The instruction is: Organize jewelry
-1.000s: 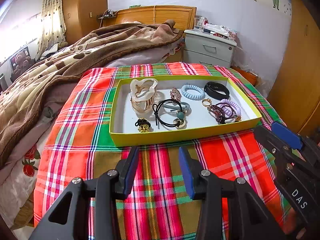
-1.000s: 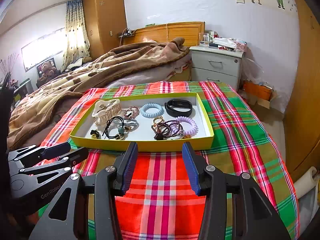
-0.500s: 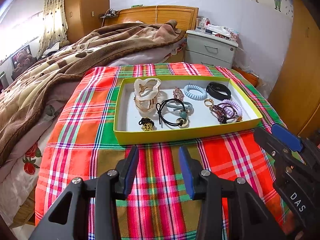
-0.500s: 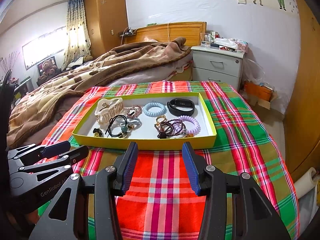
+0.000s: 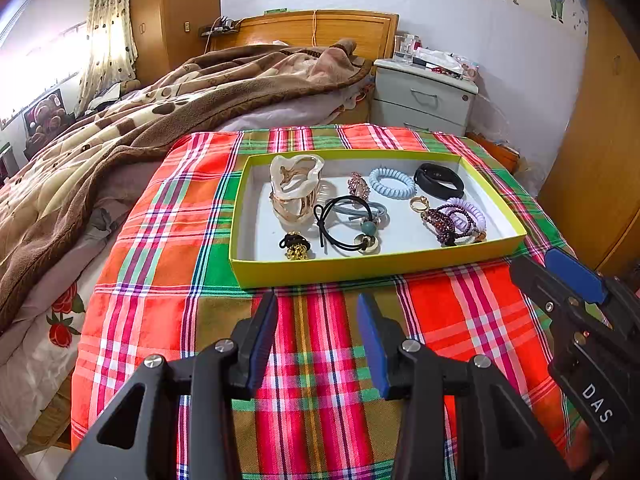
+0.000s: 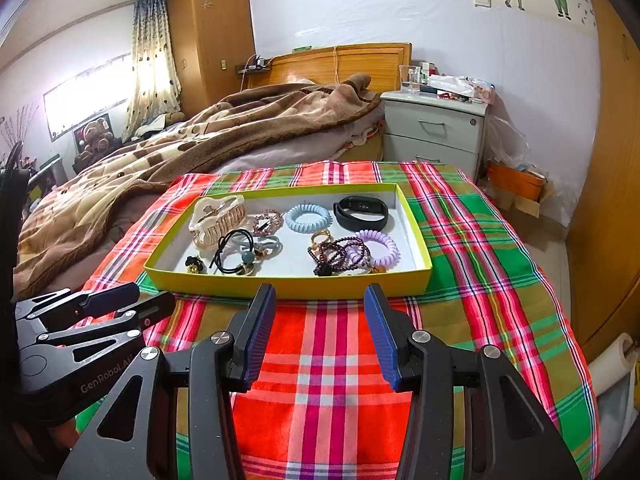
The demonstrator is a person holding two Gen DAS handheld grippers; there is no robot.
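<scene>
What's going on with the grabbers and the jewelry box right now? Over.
Left gripper open, empty. Right gripper open, empty. Yellow tray on plaid cloth, hair ties, claw clip and black band inside, untouched. Path to tray unobstructed.

A shallow yellow-green tray point(image 5: 372, 266) with a white floor lies flat on the checked cloth. Inside it, at the left, a cream hair claw point(image 5: 295, 188) lies on its side. In front of it is a small black and gold piece point(image 5: 295, 245). In the middle a black hair tie point(image 5: 340, 224) with beads overlaps a grey one. Behind them lie a pink brooch point(image 5: 358, 186), a pale blue spiral tie point(image 5: 392, 183) and a black wristband point(image 5: 439, 179). At the right, a dark bead bracelet point(image 5: 444, 220) partly covers a lilac spiral tie point(image 5: 472, 214), just beside a gold ring point(image 5: 419, 203).
</scene>
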